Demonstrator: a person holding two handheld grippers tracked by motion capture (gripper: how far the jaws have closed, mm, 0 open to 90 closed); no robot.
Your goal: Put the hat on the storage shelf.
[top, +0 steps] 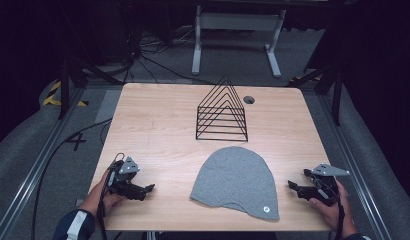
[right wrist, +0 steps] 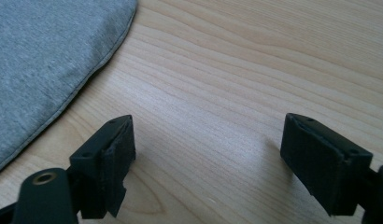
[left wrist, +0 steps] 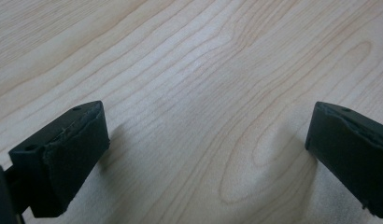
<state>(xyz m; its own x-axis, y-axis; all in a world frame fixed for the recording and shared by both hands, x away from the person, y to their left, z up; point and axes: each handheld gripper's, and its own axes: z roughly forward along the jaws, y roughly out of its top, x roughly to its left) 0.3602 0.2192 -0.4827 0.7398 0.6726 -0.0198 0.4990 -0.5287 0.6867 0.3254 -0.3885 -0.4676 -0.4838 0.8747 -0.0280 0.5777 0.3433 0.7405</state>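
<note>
grey beanie (top: 234,181) lies flat at table (top: 158,125) centre-front, crown toward twelve o'clock. right gripper (top: 293,186), jaws spread and empty, sits at its three o'clock, nearer than the equally spread left gripper (top: 149,189) at nine.

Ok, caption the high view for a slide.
Grey beanie lies flat on the wooden table before a black wire rack, an open hand-held gripper on either side.

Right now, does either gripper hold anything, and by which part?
Nothing is held. The left gripper and right gripper are open over bare table, beside the grey beanie.
</note>
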